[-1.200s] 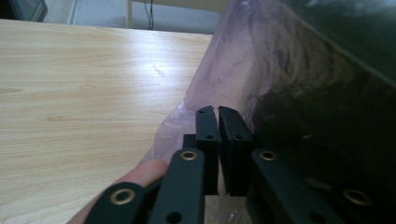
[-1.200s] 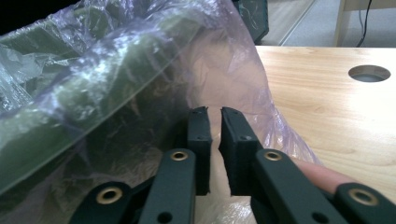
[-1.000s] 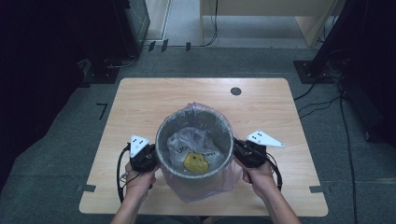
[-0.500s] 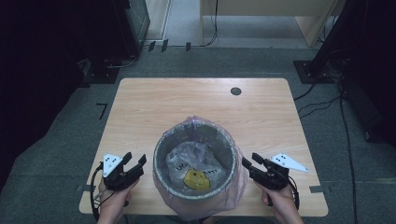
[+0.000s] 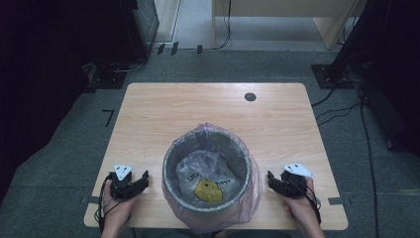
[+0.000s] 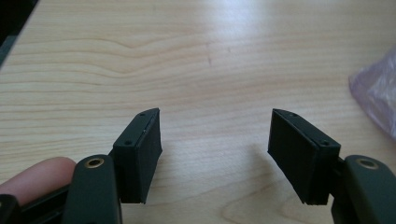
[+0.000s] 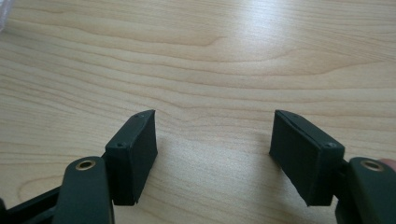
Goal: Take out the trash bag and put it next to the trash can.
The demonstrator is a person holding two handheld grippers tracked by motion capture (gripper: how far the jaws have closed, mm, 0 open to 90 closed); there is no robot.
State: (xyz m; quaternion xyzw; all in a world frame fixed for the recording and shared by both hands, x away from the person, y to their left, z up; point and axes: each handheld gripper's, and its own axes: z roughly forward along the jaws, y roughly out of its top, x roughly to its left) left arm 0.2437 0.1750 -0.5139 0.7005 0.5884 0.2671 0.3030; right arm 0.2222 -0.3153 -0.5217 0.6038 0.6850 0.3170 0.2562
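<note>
The left gripper (image 5: 137, 181) is sitting at about 8 o'clock on the wooden bench (image 5: 148, 114), held by the person's left hand (image 5: 116, 210), its jaws pointing toward 3 o'clock and spread wide with nothing between them; in the left gripper view (image 6: 215, 133) only bare wood is lying between the two black pads, and a corner of pinkish plastic is showing at the right edge. Just to its right, apart from it, a grey bin (image 5: 207, 171) is standing upright at about 6 o'clock, near the bench's front edge, lined with a pinkish translucent bag (image 5: 253, 183) that is folding over the rim and down the outside. Inside the bin, crumpled plastic and a yellow item (image 5: 208, 191) are lying at the bottom. At about 4 o'clock the right gripper (image 5: 275, 180), held by the right hand (image 5: 302, 210), is pointing toward 9 o'clock, near the bag but not touching it, its jaws likewise spread and empty over bare wood in the right gripper view (image 7: 214, 135).
</note>
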